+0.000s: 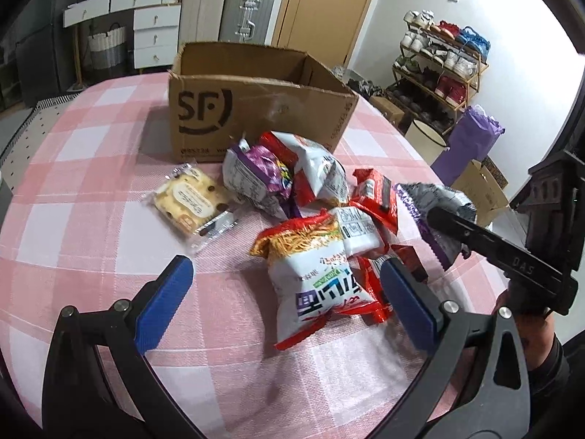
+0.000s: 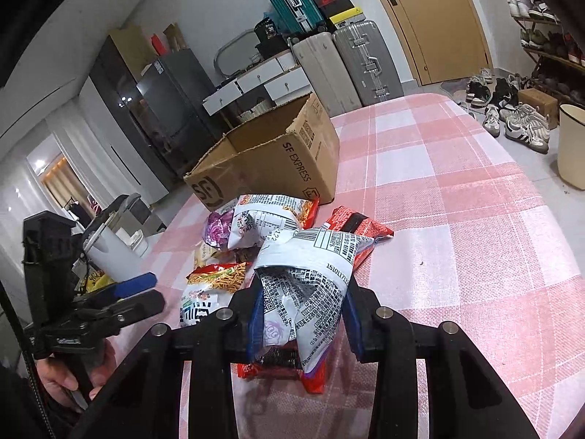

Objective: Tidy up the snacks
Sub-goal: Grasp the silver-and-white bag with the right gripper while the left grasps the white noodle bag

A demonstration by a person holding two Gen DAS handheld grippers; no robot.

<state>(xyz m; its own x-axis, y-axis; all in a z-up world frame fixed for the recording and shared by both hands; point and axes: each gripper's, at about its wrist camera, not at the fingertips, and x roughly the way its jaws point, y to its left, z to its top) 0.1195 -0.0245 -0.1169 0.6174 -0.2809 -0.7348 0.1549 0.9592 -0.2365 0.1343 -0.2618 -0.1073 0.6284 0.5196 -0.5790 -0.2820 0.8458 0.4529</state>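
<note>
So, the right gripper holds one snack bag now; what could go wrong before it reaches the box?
1. The right gripper pinches the silver bag only at one crumpled end, so it may slip out on the way.
2. The cardboard box has a raised flap on the near side; the hanging bag could catch on it.
3. The open left gripper hovers over the noodle snack bag and could bump the pile.
</note>
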